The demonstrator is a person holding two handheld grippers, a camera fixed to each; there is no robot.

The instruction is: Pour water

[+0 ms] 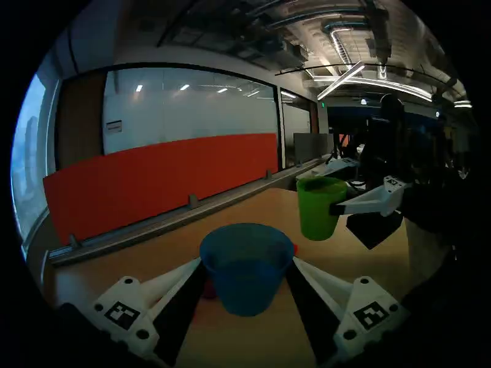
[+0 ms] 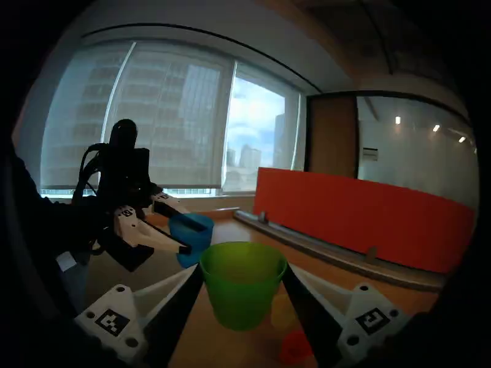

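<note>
Over table [image 1: 261, 205], left hand-held gripper [image 1: 245, 267] is clamped on blue cup [image 1: 247, 276], right hand-held gripper [image 2: 243, 273] on green cup [image 2: 243, 288]; rims should be aligned before tilting.

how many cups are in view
2. The blue cup is held in the left gripper; the green cup is held in the right gripper, both above the table. A small red thing below is too blurred to count.

The blue cup [image 1: 247, 267] hides most of a red thing [image 1: 209, 288] behind it, and in the right gripper view a near red blob [image 2: 295, 347] by the green cup [image 2: 243, 283] is too blurred to tell.
</note>
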